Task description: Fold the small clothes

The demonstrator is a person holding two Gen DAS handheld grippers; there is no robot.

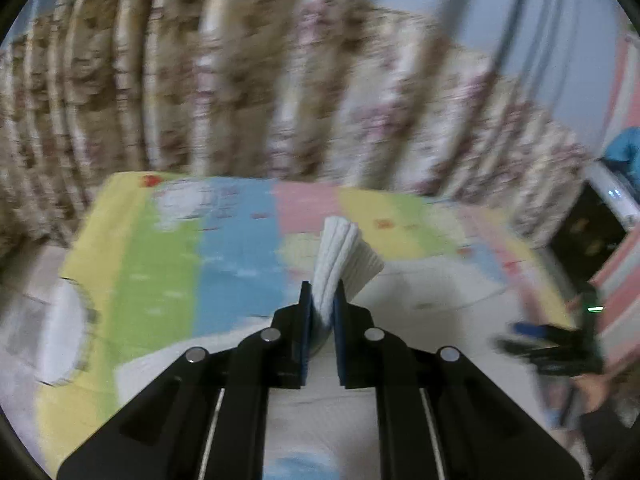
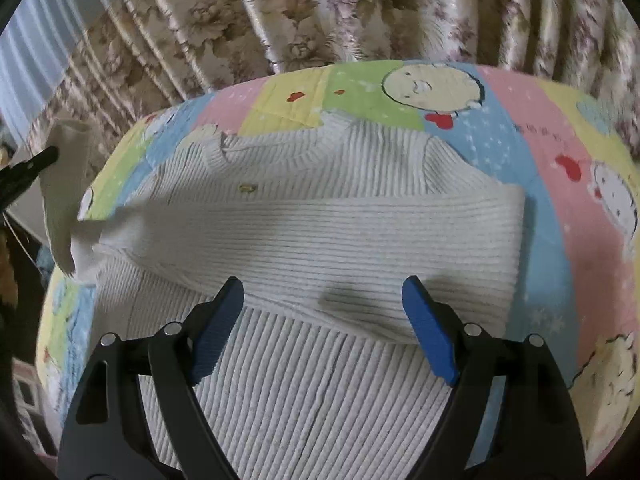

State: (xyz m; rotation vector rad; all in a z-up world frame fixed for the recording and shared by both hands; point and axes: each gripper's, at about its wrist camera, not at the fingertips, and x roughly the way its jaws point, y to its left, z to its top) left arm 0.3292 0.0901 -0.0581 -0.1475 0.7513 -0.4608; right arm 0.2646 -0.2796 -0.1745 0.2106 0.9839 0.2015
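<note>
We see floral curtains [image 2: 320, 12] hanging across the far side of the scene, and in front of them a patchwork quilt [image 2: 532, 184] of pastel blocks with cartoon figures; on it lies a white ribbed sweater [image 2: 320, 240], spread across the middle, one sleeve folded across its body and a small button [image 2: 247, 188] showing near the far left; the other sleeve [image 1: 340, 264] is lifted off to the left, pinched in the left gripper [image 1: 323, 308], whose blue pads close narrowly on the cuff; the right gripper [image 2: 323, 292] hovers over the near part of the sweater with jaws wide and nothing between them, though we cannot tell whether its tips touch the knit.
</note>
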